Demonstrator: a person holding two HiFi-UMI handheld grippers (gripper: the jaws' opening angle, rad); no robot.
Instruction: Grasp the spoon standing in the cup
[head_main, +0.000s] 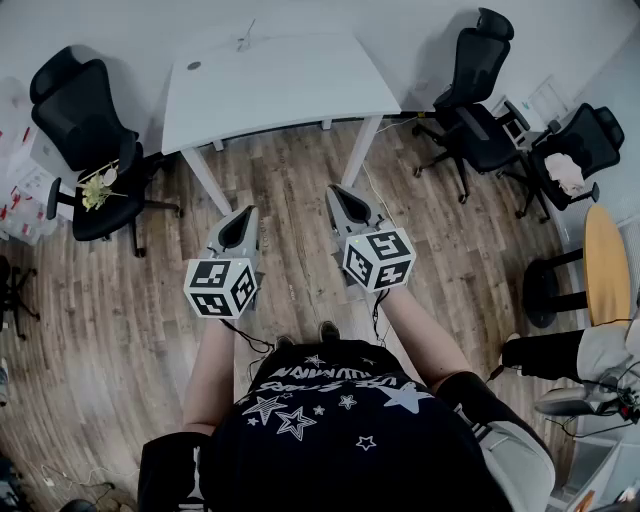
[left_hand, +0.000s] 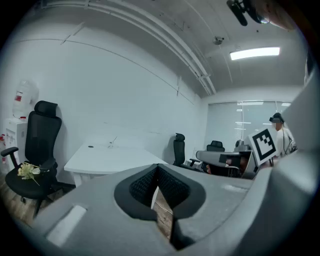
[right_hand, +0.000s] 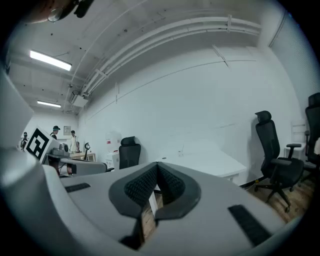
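Observation:
No cup or spoon can be made out in any view. A small thin object lies at the far edge of the white table; what it is I cannot tell. My left gripper and right gripper are held side by side over the wooden floor, short of the table and pointing at it. The left gripper has its ribbed pads pressed together with nothing between them. My right gripper is shut the same way and holds nothing.
A black office chair with a bunch of flowers on its seat stands left of the table. Two more black chairs stand at the right, beside a round wooden table. A small dark hole marks the tabletop.

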